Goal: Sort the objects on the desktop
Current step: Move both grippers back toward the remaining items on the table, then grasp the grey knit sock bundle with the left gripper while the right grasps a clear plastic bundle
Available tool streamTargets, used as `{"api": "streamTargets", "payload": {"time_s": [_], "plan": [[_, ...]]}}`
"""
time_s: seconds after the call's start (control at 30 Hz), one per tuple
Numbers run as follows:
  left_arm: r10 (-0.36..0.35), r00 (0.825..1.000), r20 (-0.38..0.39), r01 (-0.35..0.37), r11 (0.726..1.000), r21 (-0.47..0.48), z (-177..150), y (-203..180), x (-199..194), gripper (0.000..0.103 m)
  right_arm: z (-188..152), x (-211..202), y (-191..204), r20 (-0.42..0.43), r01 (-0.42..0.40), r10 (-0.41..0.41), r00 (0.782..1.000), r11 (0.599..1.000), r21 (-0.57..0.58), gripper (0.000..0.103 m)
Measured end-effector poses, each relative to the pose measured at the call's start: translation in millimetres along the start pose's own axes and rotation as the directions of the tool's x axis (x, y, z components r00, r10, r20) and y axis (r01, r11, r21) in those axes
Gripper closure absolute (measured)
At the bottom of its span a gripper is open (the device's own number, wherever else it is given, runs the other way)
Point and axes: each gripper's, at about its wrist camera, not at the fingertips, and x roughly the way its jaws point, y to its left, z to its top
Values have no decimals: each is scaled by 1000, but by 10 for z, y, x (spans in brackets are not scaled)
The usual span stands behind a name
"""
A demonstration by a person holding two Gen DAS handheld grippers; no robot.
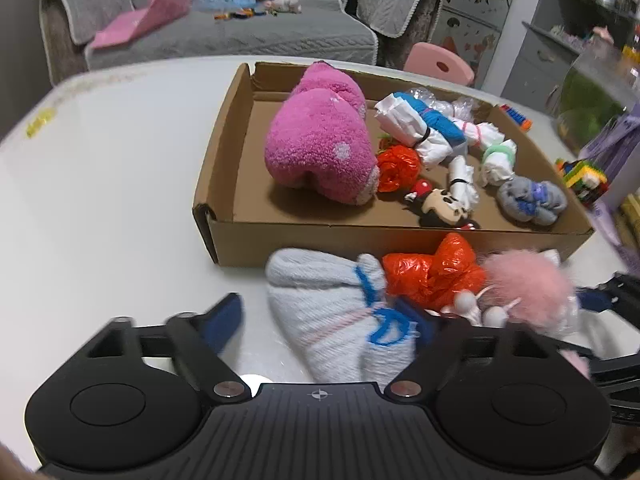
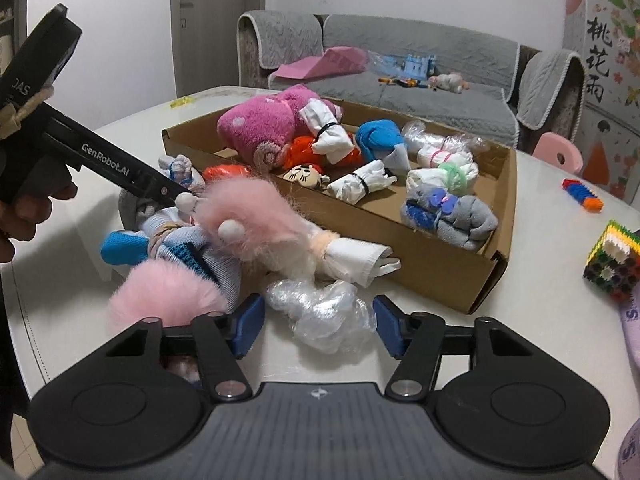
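On the white table, a shallow cardboard box (image 1: 400,240) (image 2: 440,264) holds a pink plush (image 1: 320,148), tied cloth rolls and a mouse figure (image 1: 444,208). A loose pile lies in front of the box. My left gripper (image 1: 326,320) straddles a grey knit bundle with a blue tie (image 1: 320,300). A strip of table shows between its left pad (image 1: 224,320) and the bundle, so it stands open. An orange bag bundle (image 1: 432,276) and a pink fluffy toy (image 1: 532,284) (image 2: 248,216) lie beside it. My right gripper (image 2: 320,328) has both pads against a clear plastic wad (image 2: 324,312).
A multicoloured block cube (image 2: 612,264) and a blue-orange block piece (image 2: 582,196) lie on the table to the right of the box. A purple item sits at the right edge. A grey sofa (image 2: 400,64) and a pink chair (image 1: 440,64) stand beyond the table.
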Motion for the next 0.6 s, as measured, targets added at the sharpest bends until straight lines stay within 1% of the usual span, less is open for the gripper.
{"api": "streamTargets", "payload": {"time_s": [0.03, 0.13, 0.17, 0.23, 0.4, 0.5, 0.6], "plan": [[-7, 1000, -3, 7, 1000, -8, -3, 22, -17, 27, -8, -9, 2, 0, 0, 0, 1000, 1000, 1, 49], [-5, 1000, -4, 4, 1000, -25, -20, 48, -54, 28, -25, -38, -10, 0, 6, -6, 1000, 1000, 6, 49], [5, 1000, 1, -5, 999, -33, -29, 70, -76, 27, -37, -53, -15, 1, 10, -10, 1000, 1000, 7, 49], [8, 1000, 4, -8, 999, -53, -35, 120, -105, 21, -47, -68, -30, 0, 14, -14, 1000, 1000, 15, 49], [53, 999, 2, -53, 994, -97, -35, 262, -121, 18, -54, -91, -50, -1, 18, -18, 1000, 1000, 19, 49], [55, 998, -2, -55, 993, -109, -33, 286, -117, 17, -58, -100, -56, 2, 22, -22, 1000, 1000, 17, 48], [67, 998, -6, -67, 992, -106, -5, 276, -71, 13, -55, -94, -59, 2, 22, -22, 1000, 1000, 20, 47]]}}
